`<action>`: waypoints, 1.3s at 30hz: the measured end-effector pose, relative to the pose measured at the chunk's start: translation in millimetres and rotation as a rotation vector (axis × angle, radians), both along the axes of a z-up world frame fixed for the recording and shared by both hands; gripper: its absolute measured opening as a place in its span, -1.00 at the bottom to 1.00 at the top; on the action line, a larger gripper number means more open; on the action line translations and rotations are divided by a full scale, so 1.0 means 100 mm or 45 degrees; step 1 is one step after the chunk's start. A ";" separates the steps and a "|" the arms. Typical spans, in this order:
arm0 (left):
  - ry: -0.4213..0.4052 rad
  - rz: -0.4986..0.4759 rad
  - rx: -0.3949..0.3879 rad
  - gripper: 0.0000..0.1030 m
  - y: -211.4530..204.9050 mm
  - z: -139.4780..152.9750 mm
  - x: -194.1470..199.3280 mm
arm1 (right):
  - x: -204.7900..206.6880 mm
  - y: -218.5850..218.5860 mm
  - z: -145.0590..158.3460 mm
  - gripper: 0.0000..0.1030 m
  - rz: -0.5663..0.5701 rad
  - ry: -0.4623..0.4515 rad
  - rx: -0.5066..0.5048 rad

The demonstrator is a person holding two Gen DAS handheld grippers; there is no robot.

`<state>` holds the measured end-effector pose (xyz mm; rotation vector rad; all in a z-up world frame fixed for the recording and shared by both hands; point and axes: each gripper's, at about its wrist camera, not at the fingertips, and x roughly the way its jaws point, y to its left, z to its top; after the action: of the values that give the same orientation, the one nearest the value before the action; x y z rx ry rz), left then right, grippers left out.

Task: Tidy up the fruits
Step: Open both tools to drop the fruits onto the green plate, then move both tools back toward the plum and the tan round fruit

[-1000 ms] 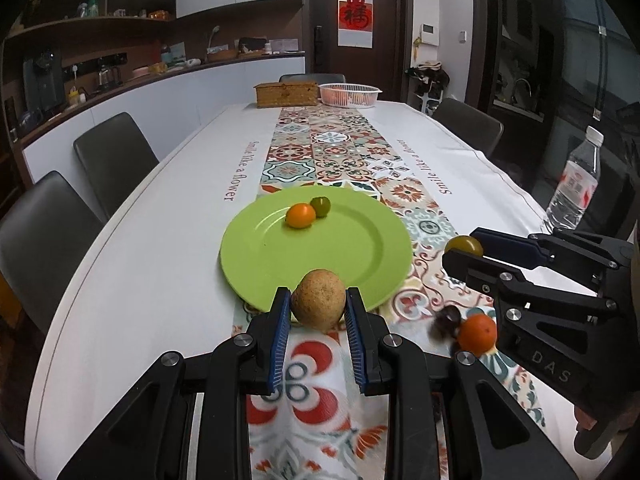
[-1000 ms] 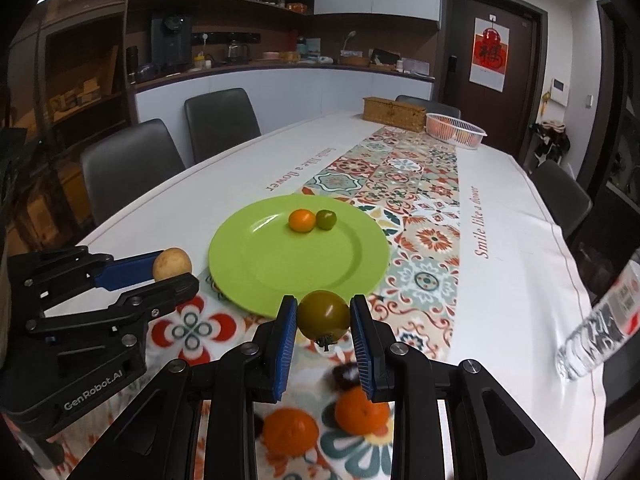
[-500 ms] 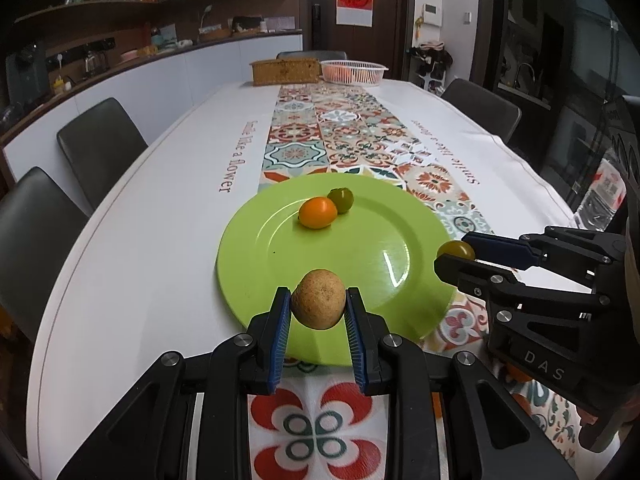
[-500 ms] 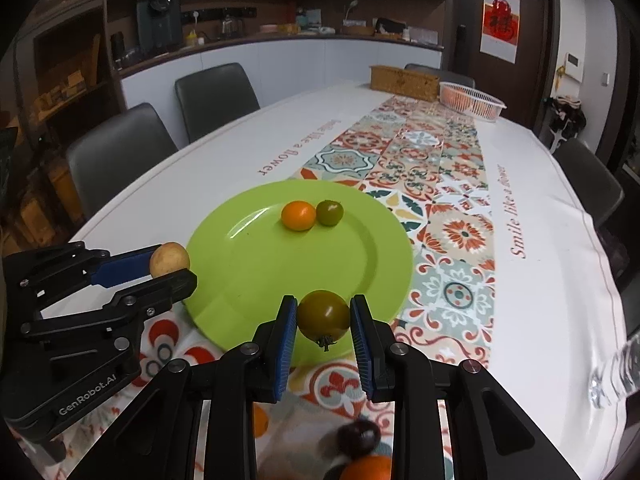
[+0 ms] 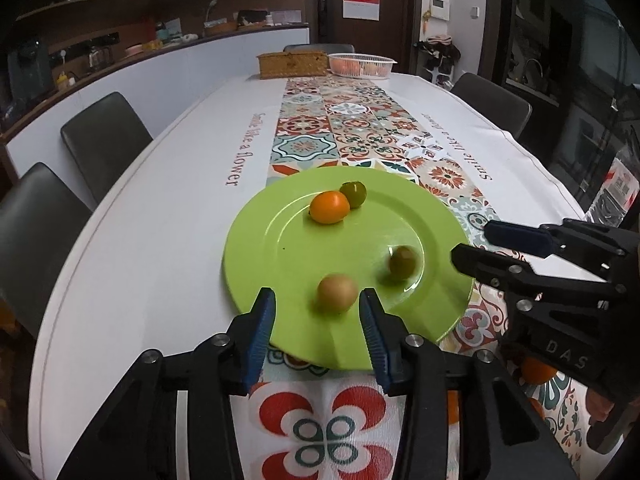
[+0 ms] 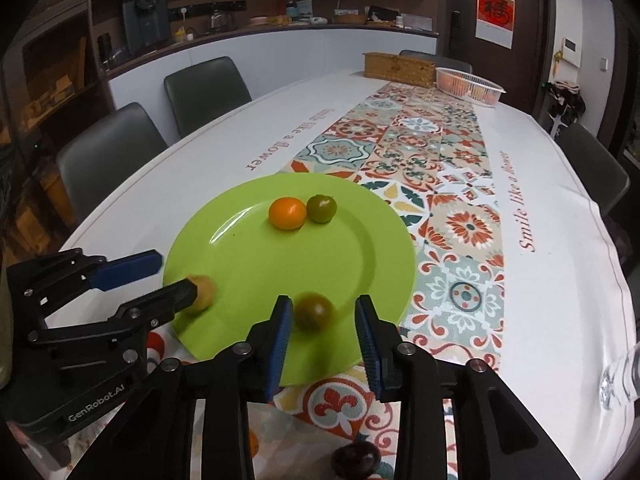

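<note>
now both claws stand over the near rim of the green plate (image 5: 280, 248) on the bench (image 5: 160, 216), and each has just been opening. your left claw (image 5: 318, 320) has its blue pads apart, and the tan round fruit (image 5: 337, 293) sits blurred between them, touching neither pad, at about 6 o'clock on the plate. your right claw (image 6: 324, 330) is also apart; the dark green tomato (image 6: 314, 311) is blurred between its pads, close by the left pad, at about 5 o'clock on the plate as the left view shows it.

an orange fruit (image 5: 329, 207) and a second green tomato (image 5: 354, 193) rest touching each other near 12 o'clock. more fruit waits off the plate by your near edge: a dark round fruit (image 6: 356, 458) on the patterned runner (image 5: 352, 120), and an orange one partly hidden behind the right claw.

judging by the blur, both released fruits may be rolling. hold both claws as they are until the fruits settle, then draw straight back along the fingers so no pad nudges them. the tan fruit lies close to the rim, so it could roll off toward you.
</note>
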<state>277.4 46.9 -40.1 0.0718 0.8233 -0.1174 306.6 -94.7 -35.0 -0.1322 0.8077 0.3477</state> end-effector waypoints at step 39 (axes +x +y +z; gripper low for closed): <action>-0.211 -0.060 0.003 0.30 -0.64 0.52 -1.66 | -1.72 -0.88 0.50 0.26 -0.230 -0.199 -0.064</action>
<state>111.4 -17.5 12.1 0.1020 0.6567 -0.1528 134.4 -182.4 15.0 -0.1308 0.6678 0.1448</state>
